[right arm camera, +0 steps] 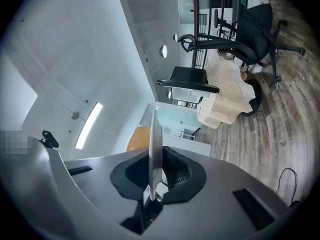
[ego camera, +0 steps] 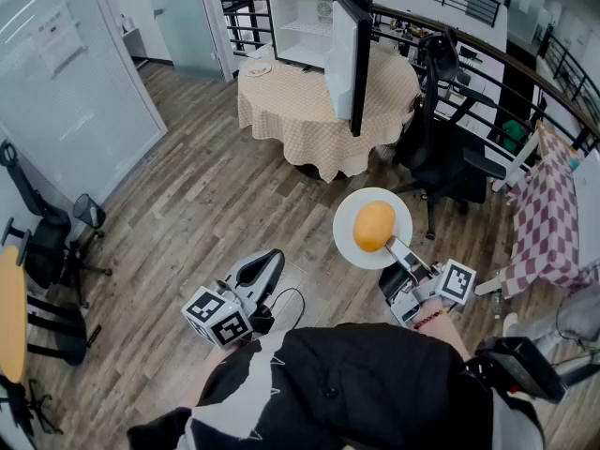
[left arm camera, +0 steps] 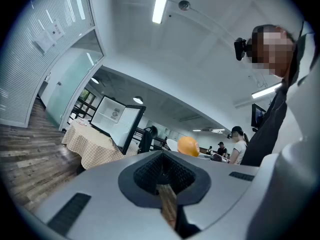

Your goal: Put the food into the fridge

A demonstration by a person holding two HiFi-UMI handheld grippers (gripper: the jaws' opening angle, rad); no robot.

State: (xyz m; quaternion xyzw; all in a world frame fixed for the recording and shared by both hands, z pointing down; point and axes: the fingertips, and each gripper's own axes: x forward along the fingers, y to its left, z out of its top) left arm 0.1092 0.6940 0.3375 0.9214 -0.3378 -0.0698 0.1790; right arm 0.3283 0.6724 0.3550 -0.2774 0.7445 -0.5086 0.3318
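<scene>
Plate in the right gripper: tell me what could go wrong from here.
1. The right gripper pinches the plate only at its rim, so the plate may tip and the loose round orange food could roll off.
2. The fridge has its door jutting out on the plate's side, so the plate might clip it.
3. The office chair crowds the table on that side.

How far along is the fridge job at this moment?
Done: the fridge on the far table already stands open. In hand: the right gripper is clamped on the rim of a white plate carrying the orange food, well short of the fridge. The left gripper is empty. Left: carry the plate over and set it inside.
</scene>
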